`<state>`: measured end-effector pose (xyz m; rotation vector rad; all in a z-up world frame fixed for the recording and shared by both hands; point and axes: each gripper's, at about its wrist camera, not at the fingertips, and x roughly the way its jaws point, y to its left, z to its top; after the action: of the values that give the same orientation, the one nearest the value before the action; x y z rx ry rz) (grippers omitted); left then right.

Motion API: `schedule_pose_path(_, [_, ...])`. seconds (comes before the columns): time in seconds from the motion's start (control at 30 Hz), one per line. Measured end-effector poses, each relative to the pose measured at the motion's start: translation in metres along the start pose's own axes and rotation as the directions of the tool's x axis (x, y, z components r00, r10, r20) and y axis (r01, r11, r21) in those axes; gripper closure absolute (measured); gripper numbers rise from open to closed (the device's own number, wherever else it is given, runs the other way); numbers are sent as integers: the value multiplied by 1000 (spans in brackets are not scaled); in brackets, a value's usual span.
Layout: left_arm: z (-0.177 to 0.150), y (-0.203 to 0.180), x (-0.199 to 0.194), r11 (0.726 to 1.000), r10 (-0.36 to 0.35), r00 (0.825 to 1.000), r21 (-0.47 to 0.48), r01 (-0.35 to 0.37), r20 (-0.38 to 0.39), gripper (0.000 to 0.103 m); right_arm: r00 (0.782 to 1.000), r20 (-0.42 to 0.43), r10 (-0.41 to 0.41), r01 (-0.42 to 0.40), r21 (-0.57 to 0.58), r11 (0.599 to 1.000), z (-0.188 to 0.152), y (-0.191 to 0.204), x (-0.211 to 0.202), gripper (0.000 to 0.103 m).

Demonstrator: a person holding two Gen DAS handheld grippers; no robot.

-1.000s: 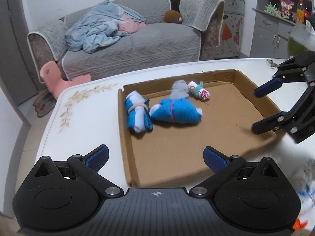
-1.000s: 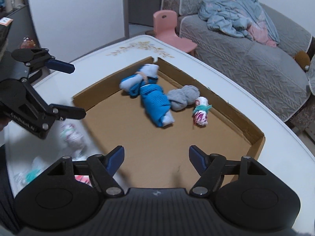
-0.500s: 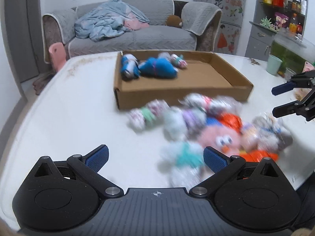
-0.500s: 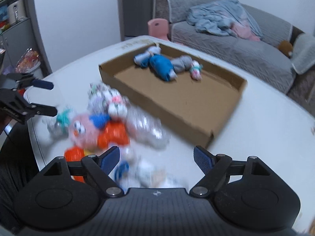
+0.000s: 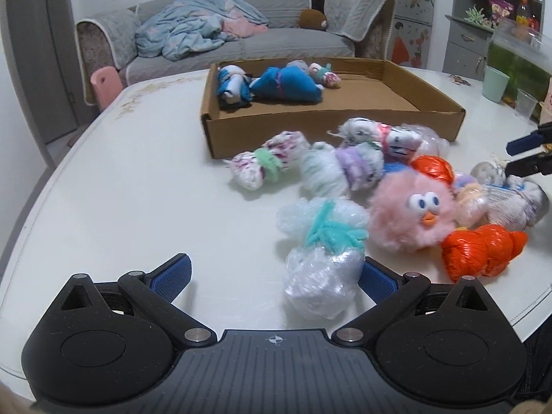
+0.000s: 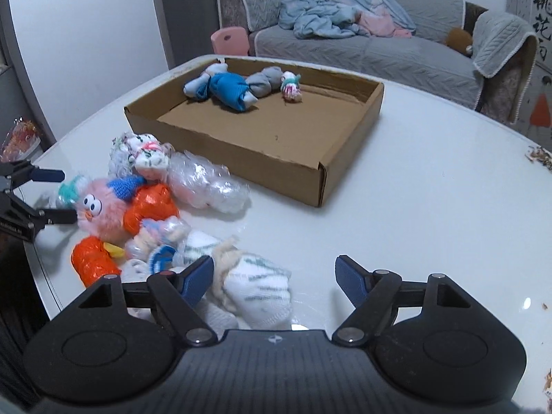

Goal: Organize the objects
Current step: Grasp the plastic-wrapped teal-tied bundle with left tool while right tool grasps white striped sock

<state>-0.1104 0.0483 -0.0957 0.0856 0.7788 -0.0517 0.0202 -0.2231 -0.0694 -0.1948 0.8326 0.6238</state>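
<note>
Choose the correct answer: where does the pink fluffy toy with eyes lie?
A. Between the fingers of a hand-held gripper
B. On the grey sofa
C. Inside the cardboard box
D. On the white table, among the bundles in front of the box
D: the pink fluffy toy lies on the white table among wrapped bundles, outside the cardboard box.

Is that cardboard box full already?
No. The cardboard box holds only a few bundles along its far wall; most of its floor is bare.

white table [image 5: 138,179] bears cardboard tray [image 5: 331,127], wrapped bundles [image 5: 324,241] and cups [image 5: 495,84].
</note>
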Motion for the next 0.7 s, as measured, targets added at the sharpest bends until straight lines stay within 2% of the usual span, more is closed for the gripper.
schedule_pose_path(0.07, [0,3,0,1000,-5,1000,-3,5,2,1,1000,-11,20,-21,-25,999,-2,1,1,32])
schedule_pose_path(0.2, [6,-3,2,999,-28,1000,44,27,14,2,998,-29,53,-57,-159,986,1,13,2,37])
schedule_pose_path(0.23, [7,-6,3,998,-38,999,60,37,16,4,997,-42,70,-77,-183,980,3,13,3,43])
schedule_pose_path(0.27, [8,-9,5,996,-47,999,74,46,13,7,995,-56,87,-96,-200,975,4,14,5,49])
schedule_pose_path(0.33, [10,-13,9,993,-65,998,94,64,3,13,990,-93,104,-124,-249,961,6,18,10,55])
schedule_pose_path(0.53, [11,-12,15,991,-111,994,71,111,-12,30,982,-151,112,-152,-287,946,5,18,23,58])
schedule_pose_path(0.6, [11,-15,13,989,-120,993,82,120,-5,44,981,-145,128,-165,-278,946,6,15,24,57])
schedule_pose_path(0.63, [11,-15,12,988,-130,991,83,130,-2,55,981,-140,135,-170,-275,946,5,15,24,59])
schedule_pose_path(0.7, [12,-17,10,988,-125,992,88,125,-8,55,981,-131,140,-172,-272,947,4,14,23,61])
